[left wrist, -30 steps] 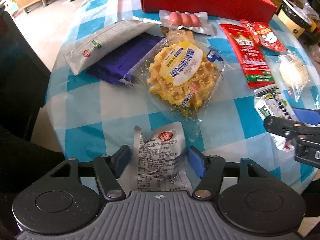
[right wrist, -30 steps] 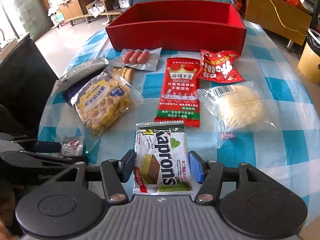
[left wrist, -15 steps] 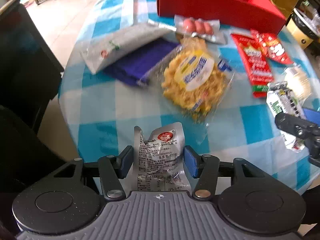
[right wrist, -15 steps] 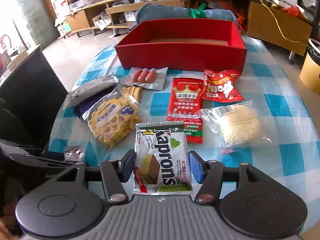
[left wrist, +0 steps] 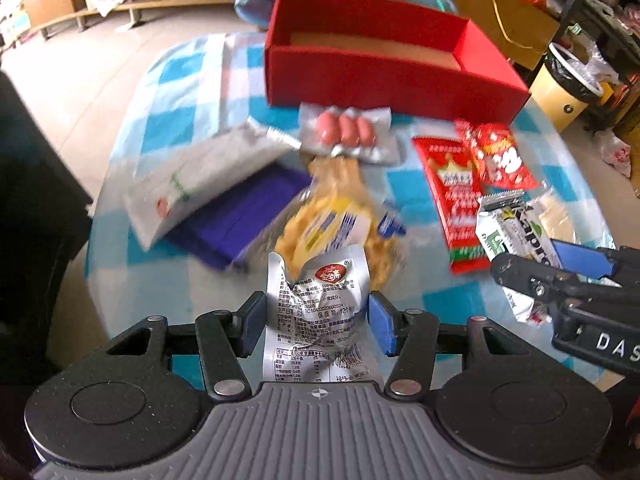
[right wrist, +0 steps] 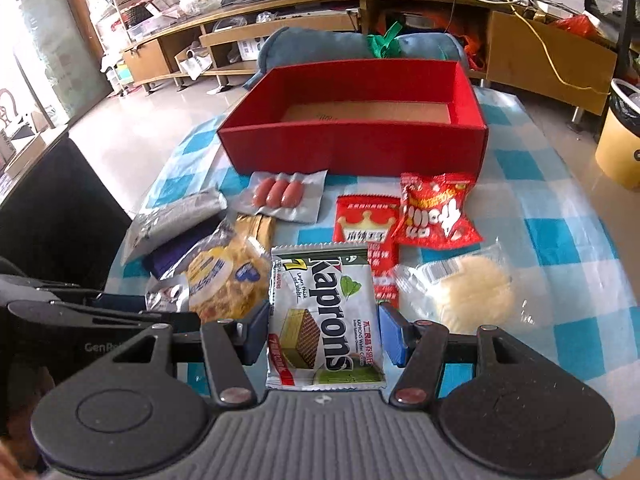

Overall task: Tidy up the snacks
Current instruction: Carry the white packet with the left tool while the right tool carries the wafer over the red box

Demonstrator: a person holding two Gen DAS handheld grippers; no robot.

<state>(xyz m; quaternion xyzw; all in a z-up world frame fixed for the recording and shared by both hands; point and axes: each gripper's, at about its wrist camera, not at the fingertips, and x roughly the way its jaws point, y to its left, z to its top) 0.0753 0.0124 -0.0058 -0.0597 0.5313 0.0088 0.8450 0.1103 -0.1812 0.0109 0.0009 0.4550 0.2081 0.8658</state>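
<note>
My left gripper (left wrist: 318, 322) is shut on a crumpled silver snack pouch (left wrist: 316, 300) and holds it above the table's near edge. My right gripper (right wrist: 324, 332) is shut on a white and green Kaprons wafer pack (right wrist: 326, 316), also lifted. The wafer pack and the right gripper show at the right of the left wrist view (left wrist: 516, 232). The open, empty red box (right wrist: 356, 128) stands at the far side of the blue checked table (right wrist: 560, 240); it also shows in the left wrist view (left wrist: 384, 64).
On the table lie a sausage pack (right wrist: 280, 196), a yellow noodle snack bag (right wrist: 224, 280), a grey pouch (right wrist: 176, 220) over a purple pack (left wrist: 236, 220), two red packets (right wrist: 436, 216) and a clear-wrapped round cake (right wrist: 468, 292). A yellow bin (right wrist: 620, 140) stands right.
Both grippers have risen and tilted up toward the red box, each carrying its packet. The left gripper's fingers have closed in on the silver pouch.
</note>
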